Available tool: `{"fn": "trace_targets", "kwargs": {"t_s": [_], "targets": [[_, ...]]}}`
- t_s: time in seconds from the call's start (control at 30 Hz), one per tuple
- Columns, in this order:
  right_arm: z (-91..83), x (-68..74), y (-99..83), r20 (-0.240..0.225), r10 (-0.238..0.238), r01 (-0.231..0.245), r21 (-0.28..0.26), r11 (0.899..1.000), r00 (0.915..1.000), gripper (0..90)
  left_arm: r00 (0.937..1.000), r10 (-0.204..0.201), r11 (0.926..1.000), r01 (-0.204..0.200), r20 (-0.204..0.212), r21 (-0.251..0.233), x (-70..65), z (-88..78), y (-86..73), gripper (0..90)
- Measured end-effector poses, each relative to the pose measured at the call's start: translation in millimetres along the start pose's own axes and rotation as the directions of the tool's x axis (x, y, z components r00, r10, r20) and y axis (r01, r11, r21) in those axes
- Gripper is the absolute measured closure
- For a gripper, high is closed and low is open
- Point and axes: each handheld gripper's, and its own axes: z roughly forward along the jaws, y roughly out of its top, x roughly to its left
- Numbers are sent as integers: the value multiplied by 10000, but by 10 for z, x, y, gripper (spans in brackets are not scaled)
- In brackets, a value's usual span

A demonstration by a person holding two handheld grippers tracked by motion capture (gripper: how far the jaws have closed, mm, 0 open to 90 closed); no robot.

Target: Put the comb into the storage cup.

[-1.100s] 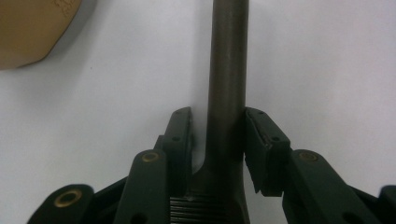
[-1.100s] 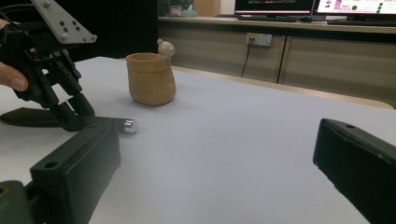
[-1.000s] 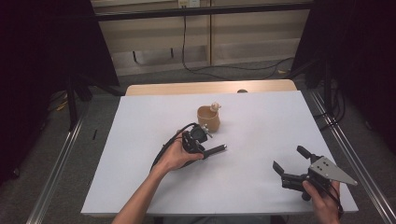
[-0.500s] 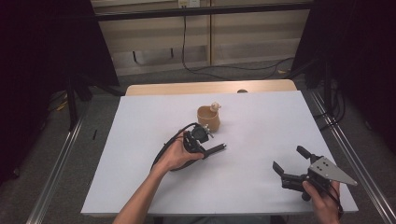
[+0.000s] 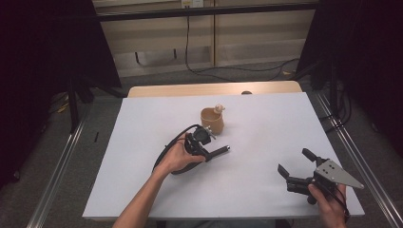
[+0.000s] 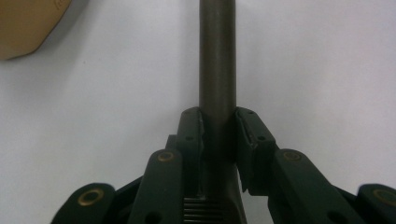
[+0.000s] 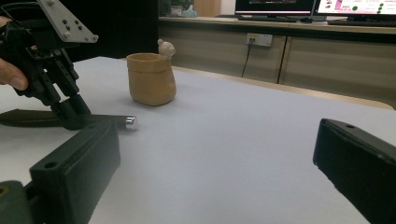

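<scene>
Nearest us our right gripper point(image 5: 295, 165) rests wide apart on the desk point(image 5: 142, 142), well right of the pen point(image 6: 217, 70) that our left gripper point(image 5: 209, 153) has just clamped, just before the cup point(image 5: 212, 120).

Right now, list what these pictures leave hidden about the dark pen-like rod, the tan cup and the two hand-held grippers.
- Dark pen-like rod: far end cut off by the top edge in the left gripper view; the person's hand covers its rear in the high view.
- Tan clay-like cup: its inside is hidden by its own wall in the right gripper view.
- Small pale figure on the rim: too small to identify.
</scene>
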Motion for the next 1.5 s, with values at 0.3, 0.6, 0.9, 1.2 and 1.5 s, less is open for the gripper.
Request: {"fn": "trace_targets", "kwargs": {"t_s": [0.3, 0.6, 0.9, 1.2, 1.5], "targets": [[4, -3, -2, 26, -8, 8, 11, 10000, 10000, 2, 9987, -432, 9975, 445, 253, -555, 21, -101, -66, 730], [6, -2, -2, 41, 14, -14, 18, 10000, 10000, 2, 9980, -559, 9891, 593, 284, -1346, 33, -265, -98, 730], [18, 8, -6, -4, -41, 41, 62, 10000, 10000, 2, 9988, -481, 9775, 487, 81, -2051, -13, -458, -168, 730], [47, -4, -1, 34, 64, -65, 401, 9992, 10000, 5, 9989, -288, 9818, 213, -370, -1886, -65, -523, -165, 731], [59, 77, 20, -645, -189, 219, 460, 9987, 9977, 3, 9997, -145, 9848, 106, -211, -1734, -120, -534, -173, 731]]}}
